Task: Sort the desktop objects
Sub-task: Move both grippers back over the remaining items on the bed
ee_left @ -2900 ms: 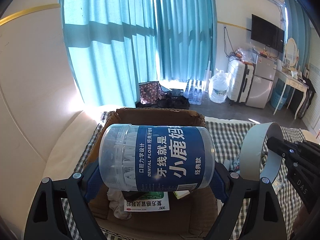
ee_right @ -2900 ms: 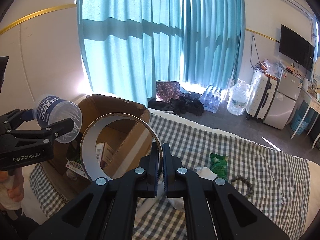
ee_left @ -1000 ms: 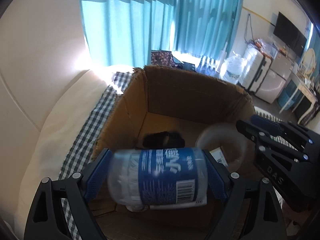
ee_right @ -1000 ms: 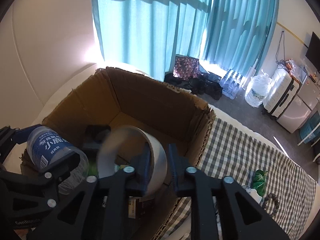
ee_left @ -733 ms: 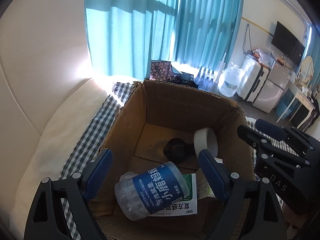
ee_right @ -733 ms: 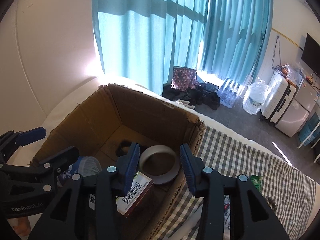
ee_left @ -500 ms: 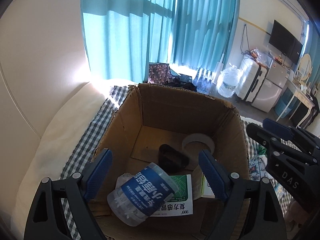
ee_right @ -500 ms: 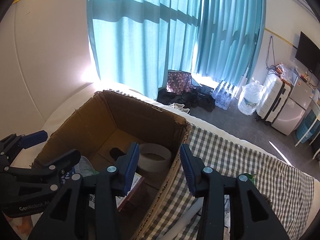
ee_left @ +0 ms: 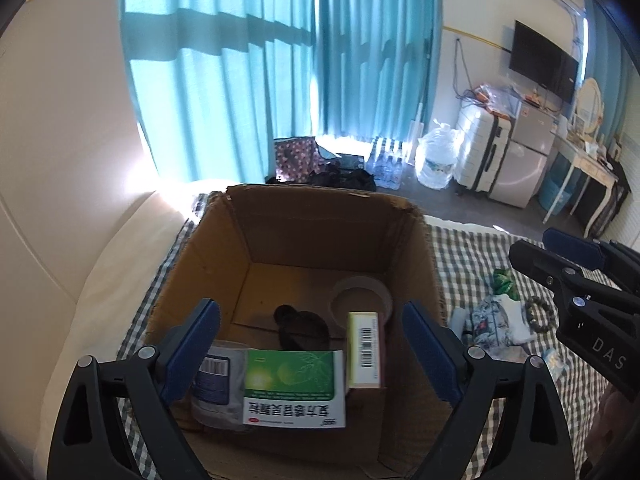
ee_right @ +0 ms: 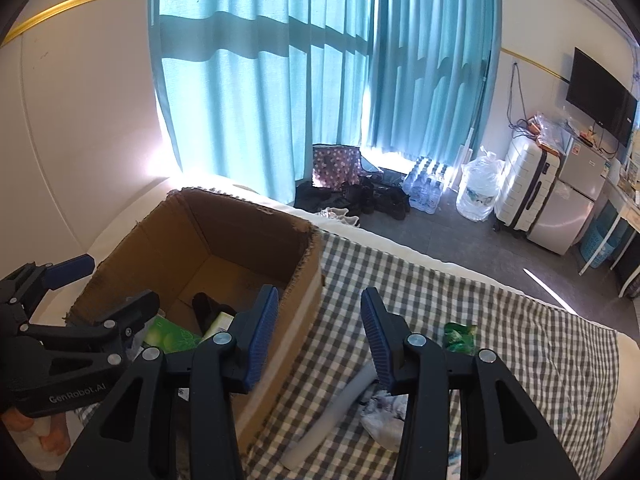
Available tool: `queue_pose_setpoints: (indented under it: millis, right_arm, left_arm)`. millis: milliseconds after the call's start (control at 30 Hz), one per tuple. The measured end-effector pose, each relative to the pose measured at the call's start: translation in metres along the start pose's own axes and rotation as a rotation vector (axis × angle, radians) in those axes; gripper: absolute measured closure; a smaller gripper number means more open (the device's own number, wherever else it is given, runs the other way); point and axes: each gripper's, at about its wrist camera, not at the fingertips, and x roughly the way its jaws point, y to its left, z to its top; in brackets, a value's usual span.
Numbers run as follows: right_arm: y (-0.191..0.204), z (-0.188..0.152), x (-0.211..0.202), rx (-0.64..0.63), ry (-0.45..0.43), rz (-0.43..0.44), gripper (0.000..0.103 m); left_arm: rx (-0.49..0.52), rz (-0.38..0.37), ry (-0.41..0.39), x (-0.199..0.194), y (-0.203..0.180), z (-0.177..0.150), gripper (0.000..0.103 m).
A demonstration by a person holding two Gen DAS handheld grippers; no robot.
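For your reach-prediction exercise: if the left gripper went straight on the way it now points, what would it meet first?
Probably the green-and-white medicine box lying in the cardboard box; the left gripper, jaws open and empty, points down at it. Depth is uncertain.

A bright room with cream walls (ee_right: 80,128) and a thin gold trim line (ee_right: 76,0). Tall teal curtains (ee_right: 320,80) cover a window, sunlight glowing through and pooling on the dark grey floor (ee_right: 420,232). Beneath them sit a spotted bag (ee_right: 336,164), dark shoes (ee_right: 372,196) and bottled water (ee_right: 424,188). To the right stand a large water jug (ee_right: 478,196), a white suitcase (ee_right: 524,184), a small fridge (ee_right: 568,196) and a wall-mounted television (ee_right: 600,96).
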Motion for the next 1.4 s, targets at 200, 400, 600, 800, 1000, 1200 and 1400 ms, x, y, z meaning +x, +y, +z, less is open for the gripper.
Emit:
queue_pose_setpoints:
  millis: [200,400,600,800,1000,1200,1400]
  right_arm:
    - [-0.024,-0.006,-0.015,0.025,-0.005,-0.026,0.046]
    - [-0.047,-0.014,-0.032,0.06,-0.023,-0.064,0.031]
    - [-0.069,-0.021,-0.046,0.093,-0.038,-0.105,0.019]
    - [-0.095,-0.03,-0.059,0.138,-0.037,-0.134,0.016]
    - [-0.112,-0.042,-0.074,0.155,-0.037,-0.166,0.011]
    - [-0.131,-0.054,-0.085,0.172,-0.033,-0.194,0.011]
    - [-0.153,-0.066,-0.092,0.192,-0.025,-0.216,0.006]
  left_arm:
    - [0.027,-0.037,-0.005,-0.005,-0.028,-0.002,0.004]
    - [0.052,-0.072,-0.002,-0.008,-0.05,-0.005,0.002]
    - [0.084,-0.11,-0.002,-0.011,-0.073,-0.009,0.0]
    - [0.113,-0.132,0.002,-0.012,-0.094,-0.012,0.0]
    - [0.138,-0.135,0.016,-0.008,-0.106,-0.018,0.0]
    - [0.136,-0.14,0.01,-0.009,-0.117,-0.021,0.0]
    - [0.161,-0.123,-0.011,-0.004,-0.128,-0.024,0.0]
